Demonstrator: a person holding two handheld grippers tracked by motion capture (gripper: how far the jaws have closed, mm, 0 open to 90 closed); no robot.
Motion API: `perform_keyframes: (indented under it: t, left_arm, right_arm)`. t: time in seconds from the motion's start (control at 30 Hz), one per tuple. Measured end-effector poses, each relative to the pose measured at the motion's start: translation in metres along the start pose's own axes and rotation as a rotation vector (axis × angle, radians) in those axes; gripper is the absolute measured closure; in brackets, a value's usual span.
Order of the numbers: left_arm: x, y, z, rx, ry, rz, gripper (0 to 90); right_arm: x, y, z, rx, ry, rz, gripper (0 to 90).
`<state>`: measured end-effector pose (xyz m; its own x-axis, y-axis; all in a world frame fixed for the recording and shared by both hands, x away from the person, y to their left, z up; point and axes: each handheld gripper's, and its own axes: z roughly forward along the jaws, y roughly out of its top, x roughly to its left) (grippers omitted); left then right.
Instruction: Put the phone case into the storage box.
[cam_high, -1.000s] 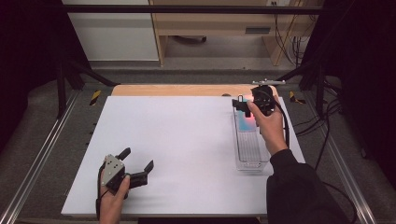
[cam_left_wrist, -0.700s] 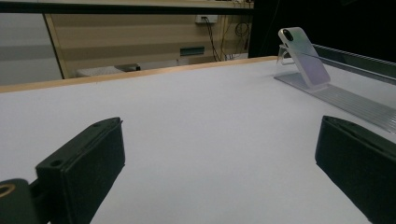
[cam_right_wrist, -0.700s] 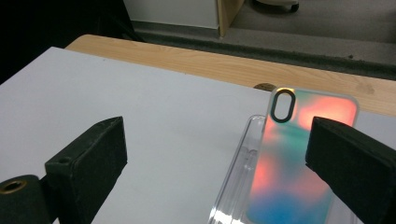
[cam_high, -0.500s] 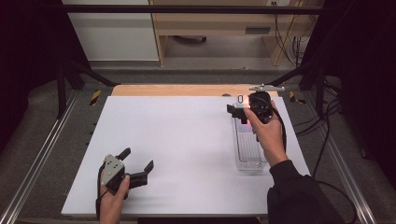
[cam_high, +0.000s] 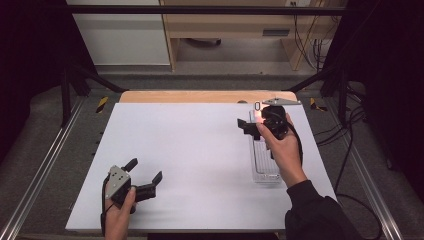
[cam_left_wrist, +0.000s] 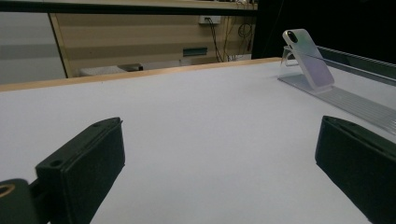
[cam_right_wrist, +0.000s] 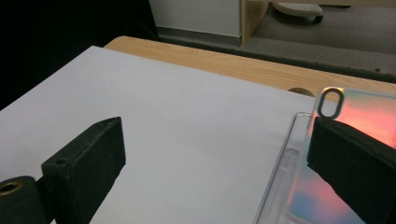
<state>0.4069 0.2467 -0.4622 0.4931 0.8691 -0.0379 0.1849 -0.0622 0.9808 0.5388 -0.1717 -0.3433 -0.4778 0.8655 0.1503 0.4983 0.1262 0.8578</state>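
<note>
Fingers of my right gripper (cam_high: 251, 128) stand wide, empty, beside the phone case (cam_right_wrist: 355, 116) propped at the far end of its clear stand (cam_high: 265, 165), far right on the desk (cam_high: 190, 150). Left gripper (cam_high: 145, 176) parked near-left, fingers wide, clear of the work.

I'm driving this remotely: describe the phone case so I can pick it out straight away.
Start at the white table and go to its far right side, where a long clear ribbed rack lies. The phone case leans tilted at the rack's far end, beside the right gripper. Its iridescent pink sheen and oval camera cutout mark it out.
</note>
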Motion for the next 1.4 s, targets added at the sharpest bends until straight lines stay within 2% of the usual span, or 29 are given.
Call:
perform_keyframes:
  t: [0.2, 0.33, 0.47, 0.67, 0.9, 1.4]
  left_arm:
    - [0.002, 0.000, -0.003, -0.005, 0.007, -0.003, 1.0]
    - [0.004, 0.000, -0.004, -0.009, 0.018, -0.013, 1.0]
    - [0.007, 0.000, -0.007, -0.010, 0.030, -0.023, 1.0]
    - [0.011, 0.000, -0.009, -0.015, 0.035, -0.025, 1.0]
    - [0.012, 0.000, -0.011, -0.020, 0.040, -0.023, 0.9]
    - [0.015, 0.001, -0.014, -0.026, 0.047, -0.025, 0.8]
  right_arm:
    - [0.011, -0.008, 0.003, -0.015, 0.028, -0.016, 4.5]
    - [0.017, -0.009, 0.003, -0.022, 0.026, -0.025, 4.6]
    - [0.022, -0.008, 0.003, -0.055, 0.037, -0.024, 5.0]
    - [0.027, -0.010, 0.002, -0.095, 0.021, -0.063, 5.7]
    - [0.029, -0.014, -0.010, -0.160, 0.008, -0.072, 5.3]
    - [0.024, -0.016, -0.035, -0.216, 0.012, -0.074, 4.5]
